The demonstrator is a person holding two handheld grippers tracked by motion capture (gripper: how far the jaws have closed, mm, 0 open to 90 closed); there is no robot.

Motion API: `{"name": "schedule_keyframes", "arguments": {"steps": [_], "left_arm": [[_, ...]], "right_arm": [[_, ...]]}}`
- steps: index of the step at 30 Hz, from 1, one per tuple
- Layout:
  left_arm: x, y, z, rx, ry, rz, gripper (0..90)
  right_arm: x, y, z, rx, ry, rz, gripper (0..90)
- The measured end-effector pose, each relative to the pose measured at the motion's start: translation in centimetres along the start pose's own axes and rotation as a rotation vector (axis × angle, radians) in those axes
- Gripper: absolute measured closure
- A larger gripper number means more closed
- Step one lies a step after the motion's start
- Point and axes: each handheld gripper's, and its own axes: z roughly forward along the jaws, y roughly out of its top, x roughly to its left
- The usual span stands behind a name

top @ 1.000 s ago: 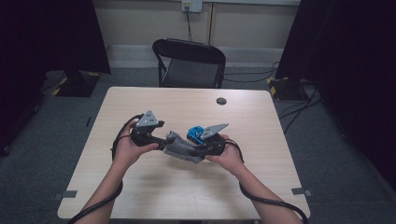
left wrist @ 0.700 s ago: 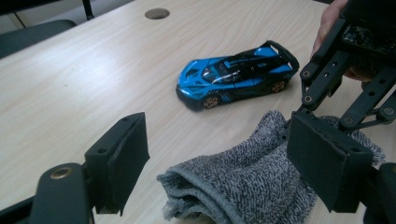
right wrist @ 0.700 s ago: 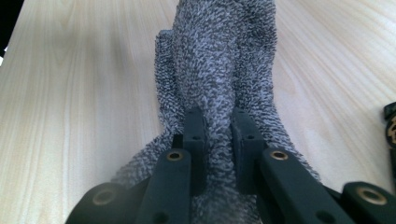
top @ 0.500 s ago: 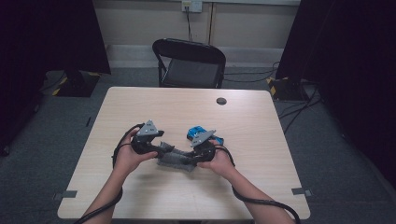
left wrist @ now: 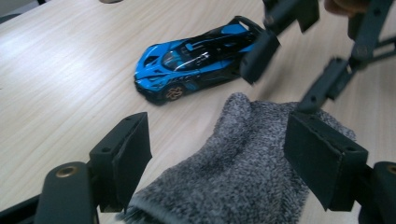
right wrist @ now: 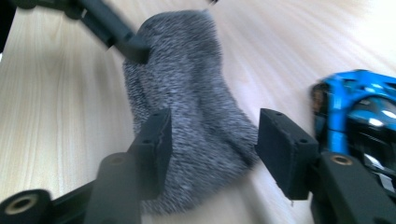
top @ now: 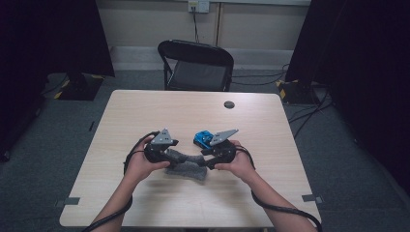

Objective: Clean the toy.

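Sock (grey) between parted left gripper, freshly opened right gripper.

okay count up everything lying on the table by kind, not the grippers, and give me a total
Grey sock: 1
Blue toy car: 1
Small dark round disc: 1
Total: 3

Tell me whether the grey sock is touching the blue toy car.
Apart. The left gripper view shows bare table between the grey sock and the blue toy car.
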Motion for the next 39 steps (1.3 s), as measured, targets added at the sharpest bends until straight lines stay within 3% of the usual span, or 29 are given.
{"name": "schedule_keyframes", "arguments": {"steps": [4, 7, 10, 13, 17, 20, 24, 27, 31, 33, 35, 39], "left_arm": [[-0.6, -0.2, 0.7, 0.038, -0.032, 0.038, 22.7], [-0.9, -0.5, 1.0, 0.050, -0.059, 0.043, 23.7], [-1.3, -1.2, 1.8, 0.093, -0.088, 0.073, 24.6], [-1.4, -1.7, 2.4, 0.122, -0.091, 0.089, 25.3], [-1.4, -1.9, 2.8, 0.151, -0.085, 0.108, 26.9], [-1.5, -2.1, 3.2, 0.188, -0.074, 0.145, 31.3], [-1.5, -2.4, 2.9, 0.180, -0.055, 0.140, 48.3], [-1.4, -2.5, 2.7, 0.173, -0.051, 0.100, 64.0], [-1.3, -2.6, 2.6, 0.161, -0.040, 0.070, 69.3], [-1.1, -2.5, 2.3, 0.166, -0.004, 0.019, 70.4], [-0.9, -2.7, 2.1, 0.156, -0.004, -0.015, 70.5], [-0.6, -3.0, 1.7, 0.149, 0.004, -0.034, 70.0]], "right_arm": [[-0.9, 0.1, -1.4, -0.043, -0.036, 0.054, 38.2], [-1.7, 0.4, -2.2, -0.064, -0.079, 0.086, 34.1], [-2.5, 0.7, -2.7, -0.088, -0.132, 0.097, 31.2], [-3.3, 0.8, -2.7, -0.075, -0.191, 0.104, 28.7], [-4.4, 0.7, -2.2, -0.055, -0.227, 0.119, 27.2], [-5.0, 0.5, -1.6, -0.035, -0.247, 0.123, 26.5], [-5.6, 0.4, -0.6, -0.001, -0.271, 0.103, 24.3], [-6.1, 0.2, 0.1, 0.007, -0.256, 0.115, 24.1], [-6.2, -0.1, 0.7, 0.046, -0.250, 0.105, 23.1], [-6.4, -0.5, 1.3, 0.078, -0.260, 0.082, 22.0], [-6.6, -0.8, 1.6, 0.087, -0.254, 0.091, 21.8], [-6.6, -1.0, 1.8, 0.106, -0.261, 0.075, 21.9]]}}
